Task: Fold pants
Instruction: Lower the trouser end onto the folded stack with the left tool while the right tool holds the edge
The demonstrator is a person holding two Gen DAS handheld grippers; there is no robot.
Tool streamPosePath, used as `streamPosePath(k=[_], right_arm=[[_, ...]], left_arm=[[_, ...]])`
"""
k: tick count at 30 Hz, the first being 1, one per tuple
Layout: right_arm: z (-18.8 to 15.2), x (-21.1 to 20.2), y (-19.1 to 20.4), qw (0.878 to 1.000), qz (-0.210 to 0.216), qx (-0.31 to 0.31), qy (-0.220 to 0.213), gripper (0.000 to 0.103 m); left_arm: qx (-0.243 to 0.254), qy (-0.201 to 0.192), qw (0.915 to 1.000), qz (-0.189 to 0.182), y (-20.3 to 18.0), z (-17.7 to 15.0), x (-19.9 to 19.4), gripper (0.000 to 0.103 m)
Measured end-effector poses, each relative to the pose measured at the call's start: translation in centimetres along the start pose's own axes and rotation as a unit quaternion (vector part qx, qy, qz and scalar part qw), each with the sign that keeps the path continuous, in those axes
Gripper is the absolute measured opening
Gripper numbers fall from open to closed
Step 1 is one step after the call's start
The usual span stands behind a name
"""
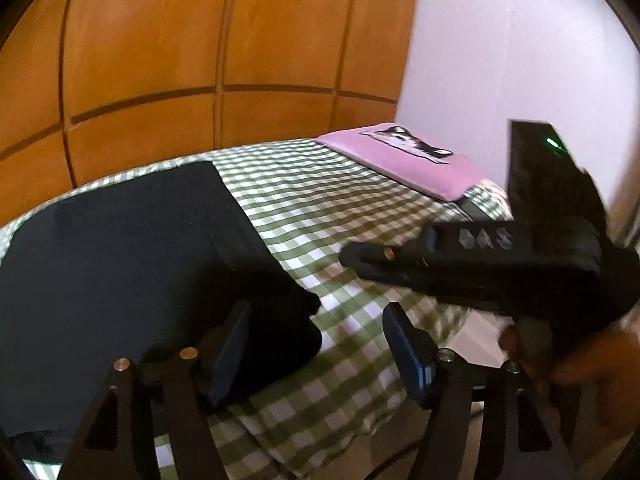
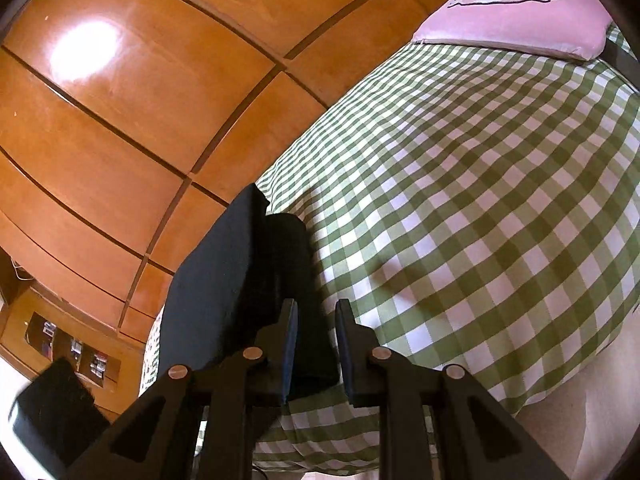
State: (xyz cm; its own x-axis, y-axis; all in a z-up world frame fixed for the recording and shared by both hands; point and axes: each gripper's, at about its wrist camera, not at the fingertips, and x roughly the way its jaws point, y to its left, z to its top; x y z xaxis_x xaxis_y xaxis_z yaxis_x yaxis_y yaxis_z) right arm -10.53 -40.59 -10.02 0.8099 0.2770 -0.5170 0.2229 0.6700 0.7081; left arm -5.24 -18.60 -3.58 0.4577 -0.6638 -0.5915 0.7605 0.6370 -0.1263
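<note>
Item: left gripper (image 1: 316, 344), black two-finger frame with dark blue pads. Jaws stand wide apart and released; nothing pressed between them. The near corner of the trousers lies just ahead of the left pad (image 1: 230, 354), on the bed rather than in the grip.

Item: right gripper (image 2: 316, 344), same make. Jaws stand narrowly apart, with a thick fold of dark cloth between and just ahead of the pads. Whether the pads actually pinch the cloth cannot be told. In the left wrist view this gripper (image 1: 354, 258) reaches in from the right, low over the bed, its tip near the trousers' right edge, with part of the person's hand (image 1: 580, 364) on its handle.

Item: dark navy, flat-laid cloth pants (image 1: 120, 248), already doubled into a broad panel with a thicker folded lump at the near right corner. Long axis runs away from both grippers toward the panelling.

Item: green-and-white checked bed cover (image 1: 344, 200), bearing the trousers on its left part.

Item: pink pillow with a printed animal face (image 1: 416, 160), far right corner of the bed, well apart from the trousers.

Item: orange-brown wooden panelling (image 1: 200, 40), behind the bed.

Judgement: the next fold likely turns on the near right corner; the left gripper is free to take it.
</note>
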Motion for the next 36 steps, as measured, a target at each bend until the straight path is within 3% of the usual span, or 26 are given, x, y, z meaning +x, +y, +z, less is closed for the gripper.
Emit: streamPosePath(k=[4,7,11,13,15,18,19,20,21,23,27,29,33,36], right_arm=[[0.2,-0.4,0.9,1.0,0.014,-0.012,-0.005,0.029],[0.1,0.2,2.1,0.999,0.035,-0.026,0.005,0.037],[-0.1,2.3,4.1,0.996,0.063,-0.039,0.045,0.039],[-0.2,3.5,4.7,0.995,0.066,-0.044,0.061,0.05],[-0.3,4.8,5.3,0.994,0.05,-0.051,0.079,0.058],[-0.6,5.6,5.7,0.995,0.038,-0.06,0.075,0.058],[-0.6,5.7,5.9,0.994,0.036,-0.069,0.071,0.05],[-0.8,5.9,6.2,0.994,0.026,-0.084,0.071,0.035],[-0.8,6.1,6.6,0.992,0.021,-0.102,0.078,0.013],[-1.1,5.7,7.6,0.987,0.021,-0.135,0.08,0.012],[-0.7,2.7,8.7,0.986,0.04,-0.157,0.039,0.01],[-0.3,2.6,8.4,0.987,0.028,-0.153,0.035,0.01],[-1.1,6.0,5.9,0.987,-0.017,-0.137,0.082,0.011],[-1.1,6.0,5.0,0.991,0.005,-0.108,0.078,0.015]], left_arm=[[-0.02,-0.016,0.9997,-0.001,1.8,-0.4,-2.6,0.067],[-0.042,-0.049,0.9966,0.05,4.2,-0.2,-5.1,0.067],[-0.094,-0.078,0.9842,0.128,8.8,0.3,-7.2,0.068],[-0.13,-0.076,0.9739,0.17,11.7,0.2,-7.6,0.068],[-0.148,-0.074,0.966,0.198,13.6,-0.4,-7.6,0.068],[-0.156,-0.053,0.9614,0.22,15.0,-1.3,-6.7,0.068],[-0.157,-0.043,0.9608,0.225,15.3,-1.6,-6.2,0.067],[-0.157,-0.032,0.9615,0.224,15.3,-2.0,-5.7,0.067],[-0.154,-0.029,0.9619,0.224,15.1,-2.1,-5.4,0.067],[-0.143,-0.039,0.9639,0.221,14.3,-2.0,-5.6,0.067],[-0.114,-0.06,0.9715,0.199,12.5,-1.6,-5.7,0.069],[-0.101,-0.047,0.973,0.202,12.6,-1.5,-5.2,0.069],[-0.09,0.0,0.9688,0.231,12.4,-2.5,-2.7,0.071],[-0.079,-0.002,0.9712,0.225,11.7,-2.3,-3.0,0.071]])
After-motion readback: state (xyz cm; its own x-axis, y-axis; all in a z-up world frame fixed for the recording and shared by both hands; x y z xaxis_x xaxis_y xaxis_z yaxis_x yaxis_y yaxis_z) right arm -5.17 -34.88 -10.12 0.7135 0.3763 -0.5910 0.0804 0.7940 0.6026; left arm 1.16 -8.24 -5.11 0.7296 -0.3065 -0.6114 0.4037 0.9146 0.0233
